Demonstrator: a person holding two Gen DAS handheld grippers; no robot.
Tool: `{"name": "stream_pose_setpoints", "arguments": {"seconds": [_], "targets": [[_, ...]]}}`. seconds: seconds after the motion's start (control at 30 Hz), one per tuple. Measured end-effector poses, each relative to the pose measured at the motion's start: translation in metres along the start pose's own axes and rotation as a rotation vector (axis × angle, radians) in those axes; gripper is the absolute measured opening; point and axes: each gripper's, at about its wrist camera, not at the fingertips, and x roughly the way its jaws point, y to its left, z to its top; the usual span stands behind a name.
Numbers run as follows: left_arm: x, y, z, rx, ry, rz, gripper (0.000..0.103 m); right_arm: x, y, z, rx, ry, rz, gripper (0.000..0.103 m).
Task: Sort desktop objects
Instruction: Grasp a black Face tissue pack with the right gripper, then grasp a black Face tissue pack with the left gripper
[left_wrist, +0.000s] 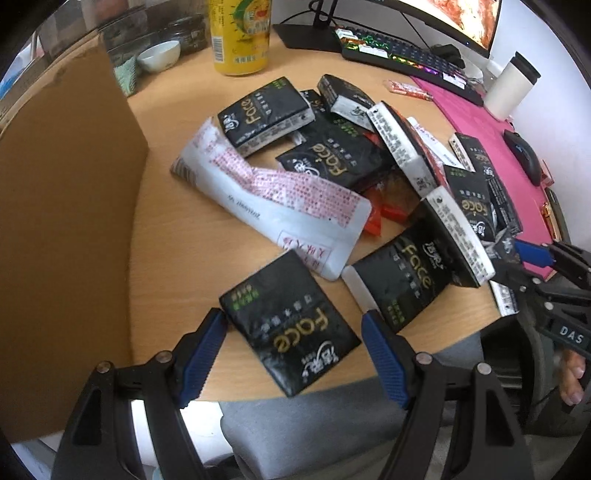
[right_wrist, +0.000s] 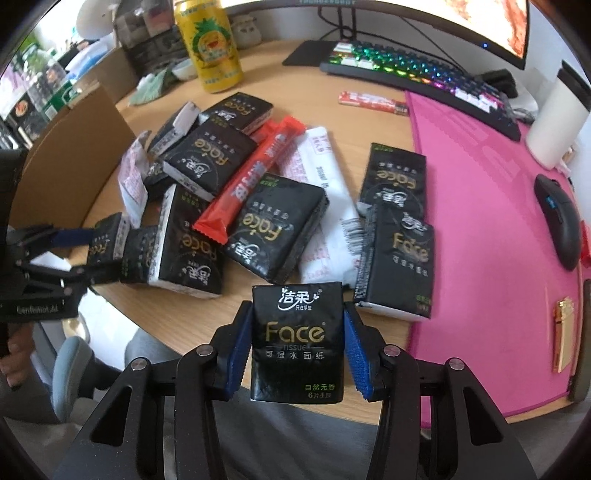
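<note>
Several black "Face" tissue packs lie in a heap (left_wrist: 328, 158) on the wooden desk (left_wrist: 207, 240), with white tissue packs (left_wrist: 269, 199) and red sachets (right_wrist: 255, 173) among them. My left gripper (left_wrist: 295, 328) stands around one black tissue pack (left_wrist: 288, 328) at the desk's front edge; the left pad (left_wrist: 201, 354) touches it, the right pad (left_wrist: 384, 362) stands apart. My right gripper (right_wrist: 297, 343) is shut on another black tissue pack (right_wrist: 297, 339) and holds it upright over the front edge. The left gripper also shows in the right wrist view (right_wrist: 66, 254), and the right gripper in the left wrist view (left_wrist: 532, 258).
A cardboard box (left_wrist: 66, 229) stands at the left. A yellow can (left_wrist: 240, 33), a keyboard (right_wrist: 417, 74), a pink mat (right_wrist: 491, 229), a black mouse (right_wrist: 559, 221), a white tumbler (right_wrist: 557, 125) and a gold lighter (right_wrist: 563, 332) are on the desk.
</note>
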Motion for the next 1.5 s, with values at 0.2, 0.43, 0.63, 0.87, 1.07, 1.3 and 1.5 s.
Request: {"name": "stream_pose_setpoints", "arguments": {"seconds": [0.2, 0.43, 0.63, 0.87, 1.07, 1.3, 1.5], "targets": [[-0.001, 0.001, 0.006, 0.040, -0.011, 0.028, 0.052, -0.009, -0.003, -0.003, -0.032, -0.015, 0.013, 0.048], [-0.003, 0.008, 0.006, -0.003, -0.005, 0.002, 0.058, 0.007, 0.007, 0.001, -0.048, 0.007, 0.007, 0.048], [-0.018, 0.009, 0.005, 0.005, -0.021, -0.063, 0.066, -0.011, -0.002, 0.009, -0.001, -0.025, 0.069, 0.049], [-0.025, 0.019, 0.004, -0.009, -0.043, -0.043, 0.066, -0.019, -0.003, 0.000, -0.003, -0.012, 0.039, 0.049], [-0.020, 0.025, 0.002, -0.012, -0.028, -0.035, 0.066, -0.006, -0.009, -0.010, 0.021, 0.022, 0.045, 0.049], [-0.009, 0.021, 0.002, 0.000, -0.012, -0.079, 0.066, 0.000, -0.002, -0.008, 0.017, 0.020, 0.075, 0.049], [-0.002, 0.008, 0.003, 0.008, 0.000, -0.073, 0.021, 0.007, 0.008, -0.005, -0.012, 0.031, 0.026, 0.043]]}}
